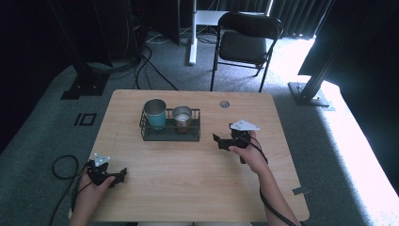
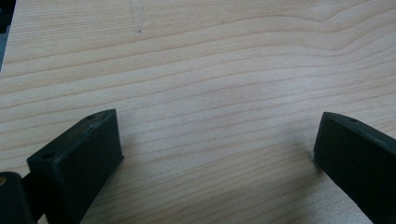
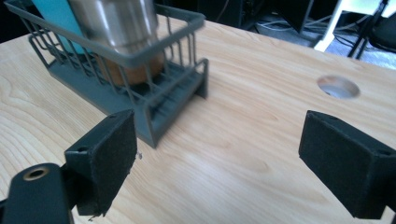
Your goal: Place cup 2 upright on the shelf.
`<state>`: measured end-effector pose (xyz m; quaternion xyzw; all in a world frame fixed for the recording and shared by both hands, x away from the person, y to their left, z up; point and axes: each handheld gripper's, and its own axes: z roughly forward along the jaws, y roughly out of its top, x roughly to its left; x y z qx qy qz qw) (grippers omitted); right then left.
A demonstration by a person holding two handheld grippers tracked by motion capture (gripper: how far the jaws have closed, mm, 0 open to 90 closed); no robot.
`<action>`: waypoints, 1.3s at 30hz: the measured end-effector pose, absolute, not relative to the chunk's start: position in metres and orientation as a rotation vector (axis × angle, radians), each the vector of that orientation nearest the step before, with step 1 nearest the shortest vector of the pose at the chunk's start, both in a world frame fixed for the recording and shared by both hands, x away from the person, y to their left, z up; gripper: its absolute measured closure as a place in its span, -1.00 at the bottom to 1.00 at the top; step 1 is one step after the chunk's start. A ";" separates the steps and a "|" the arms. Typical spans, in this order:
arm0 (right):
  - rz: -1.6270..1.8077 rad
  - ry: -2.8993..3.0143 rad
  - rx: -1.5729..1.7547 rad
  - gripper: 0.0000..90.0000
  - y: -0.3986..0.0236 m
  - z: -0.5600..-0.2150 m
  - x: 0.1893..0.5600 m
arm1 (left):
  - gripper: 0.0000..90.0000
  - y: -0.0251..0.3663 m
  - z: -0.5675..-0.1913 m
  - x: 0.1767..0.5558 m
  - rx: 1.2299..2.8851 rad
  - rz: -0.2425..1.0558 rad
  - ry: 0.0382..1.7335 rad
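A dark wire basket [image 1: 170, 136] stands on the wooden table [image 1: 197, 169] and holds a teal cup [image 1: 155, 113] on its left and a steel cup [image 1: 182, 117] with a brown base on its right. My right gripper [image 1: 220, 141] is just right of the basket, open and empty. In the right gripper view its fingertips [image 3: 105, 158] frame bare wood, with the basket [image 3: 154, 114] and steel cup [image 3: 119, 23] ahead at left. My left gripper [image 1: 121, 176] rests near the table's front left corner, open over bare wood [image 2: 210, 93].
A round cable hole [image 1: 224, 104] is in the table's far right part, and the right gripper view has that hole [image 3: 338, 87] ahead on its right. A black folding chair [image 1: 244, 42] stands beyond the table. Cables lie on the floor [image 1: 61, 167] at left.
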<state>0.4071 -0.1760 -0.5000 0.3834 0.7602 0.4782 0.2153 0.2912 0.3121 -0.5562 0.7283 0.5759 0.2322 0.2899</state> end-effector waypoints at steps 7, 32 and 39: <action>1.281 2.095 1.091 -0.75 -0.200 -0.508 0.398 | -0.96 0.312 -0.556 0.291 1.943 0.620 1.536; 1.201 2.087 1.241 -0.75 -0.248 -0.527 0.367 | -0.96 0.312 -0.556 0.291 1.943 0.620 1.536; 1.194 2.043 1.317 -0.75 -0.262 -0.529 0.350 | -0.96 0.312 -0.556 0.291 1.943 0.620 1.536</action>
